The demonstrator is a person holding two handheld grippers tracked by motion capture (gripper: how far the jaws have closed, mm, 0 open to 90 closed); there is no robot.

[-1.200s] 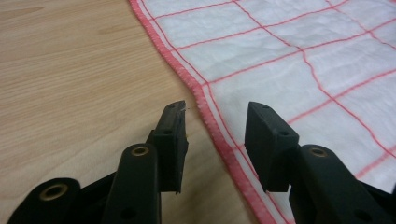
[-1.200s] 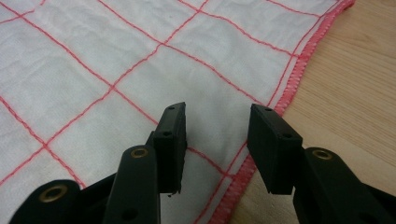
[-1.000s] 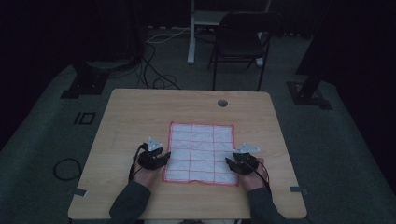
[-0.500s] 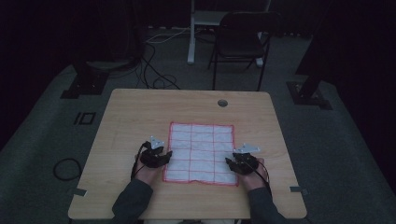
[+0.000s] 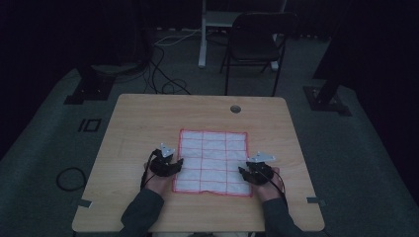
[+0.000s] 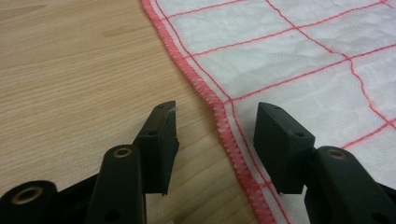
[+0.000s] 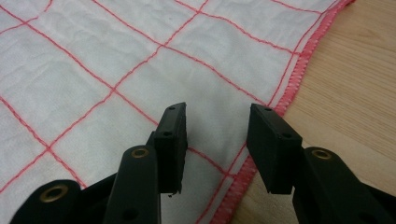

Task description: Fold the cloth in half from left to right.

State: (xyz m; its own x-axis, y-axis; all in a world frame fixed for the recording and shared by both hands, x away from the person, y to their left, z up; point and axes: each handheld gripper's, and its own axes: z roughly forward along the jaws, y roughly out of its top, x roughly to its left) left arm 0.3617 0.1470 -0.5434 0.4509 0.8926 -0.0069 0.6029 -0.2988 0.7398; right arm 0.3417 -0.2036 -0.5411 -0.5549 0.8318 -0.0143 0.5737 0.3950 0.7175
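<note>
A white cloth (image 5: 212,160) with a red grid and red stitched hem lies flat on the wooden table (image 5: 148,123). My left gripper (image 5: 174,164) is open at the cloth's left edge near its front corner. In the left gripper view the hem (image 6: 219,121) runs between the jaws of the left gripper (image 6: 215,123), one jaw over wood, the other over cloth. My right gripper (image 5: 245,172) is open over the cloth's front right corner. In the right gripper view the right gripper (image 7: 217,126) has white cloth (image 7: 140,70) between its jaws, and the hem (image 7: 285,98) passes under the right jaw.
A round grommet hole (image 5: 235,108) sits near the table's far edge. Beyond the table stand a black folding chair (image 5: 254,47) and stand bases (image 5: 89,89) with cables on the grey floor. Bare wood surrounds the cloth on all sides.
Both grippers have barely shifted at the cloth's front corners; the left one has edged slightly toward the hem. The cloth lies as before.
</note>
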